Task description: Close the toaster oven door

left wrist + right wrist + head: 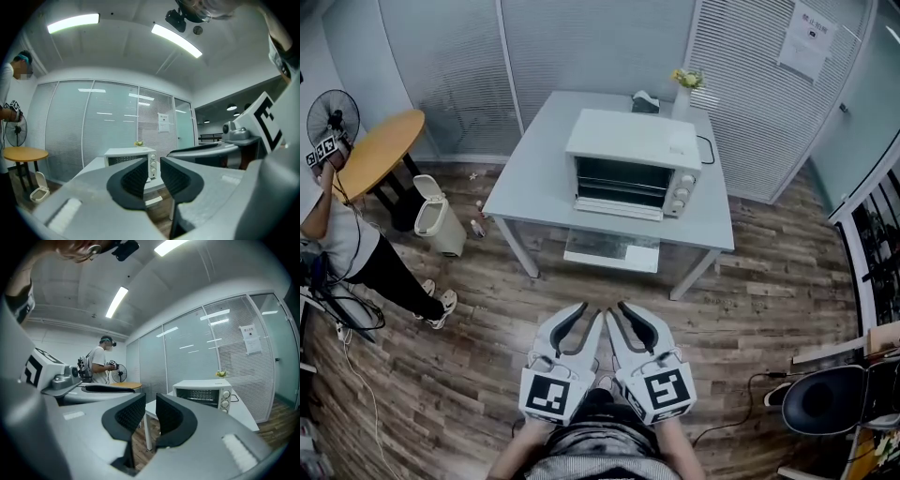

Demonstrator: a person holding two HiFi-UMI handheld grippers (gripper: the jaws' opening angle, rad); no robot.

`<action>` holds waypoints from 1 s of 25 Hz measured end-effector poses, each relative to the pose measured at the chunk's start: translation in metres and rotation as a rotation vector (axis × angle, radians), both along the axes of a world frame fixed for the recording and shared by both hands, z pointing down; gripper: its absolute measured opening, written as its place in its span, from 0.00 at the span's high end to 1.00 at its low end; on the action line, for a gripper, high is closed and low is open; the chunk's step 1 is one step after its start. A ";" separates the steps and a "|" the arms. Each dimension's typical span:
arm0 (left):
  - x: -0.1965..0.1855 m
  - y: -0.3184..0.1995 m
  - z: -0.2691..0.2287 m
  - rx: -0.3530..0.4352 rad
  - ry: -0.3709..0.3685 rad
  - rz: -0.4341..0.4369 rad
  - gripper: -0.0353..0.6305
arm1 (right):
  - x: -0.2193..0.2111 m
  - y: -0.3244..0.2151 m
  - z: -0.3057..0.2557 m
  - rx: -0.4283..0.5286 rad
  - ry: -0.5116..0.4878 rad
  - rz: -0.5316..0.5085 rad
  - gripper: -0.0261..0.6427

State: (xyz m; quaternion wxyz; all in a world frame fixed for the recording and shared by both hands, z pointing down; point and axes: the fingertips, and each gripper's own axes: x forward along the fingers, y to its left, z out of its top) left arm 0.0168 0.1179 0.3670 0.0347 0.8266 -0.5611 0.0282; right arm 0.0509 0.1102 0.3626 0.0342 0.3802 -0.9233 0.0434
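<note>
Toaster oven [633,159]: on grey table [534,178], door [612,251] lowered open over the near edge. Left gripper [587,313], right gripper [617,311]: side by side, well apart from the oven ahead, jaws narrowly parted, gripping nothing.

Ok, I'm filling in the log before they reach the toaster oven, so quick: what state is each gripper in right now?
Left gripper: open, nothing between its jaws.
Right gripper: open, nothing between its jaws.

Toaster oven [633,161] on table [534,178]
</note>
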 end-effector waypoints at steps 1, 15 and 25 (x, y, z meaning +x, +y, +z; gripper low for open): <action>0.001 -0.003 0.000 -0.001 -0.001 -0.003 0.81 | 0.002 -0.003 0.000 -0.001 -0.001 0.000 0.86; 0.004 -0.050 0.007 -0.022 -0.002 0.017 0.81 | 0.008 -0.047 0.007 -0.017 -0.005 0.022 0.86; -0.003 -0.094 0.010 -0.018 0.003 0.059 0.81 | -0.003 -0.090 0.012 -0.020 0.012 0.050 0.86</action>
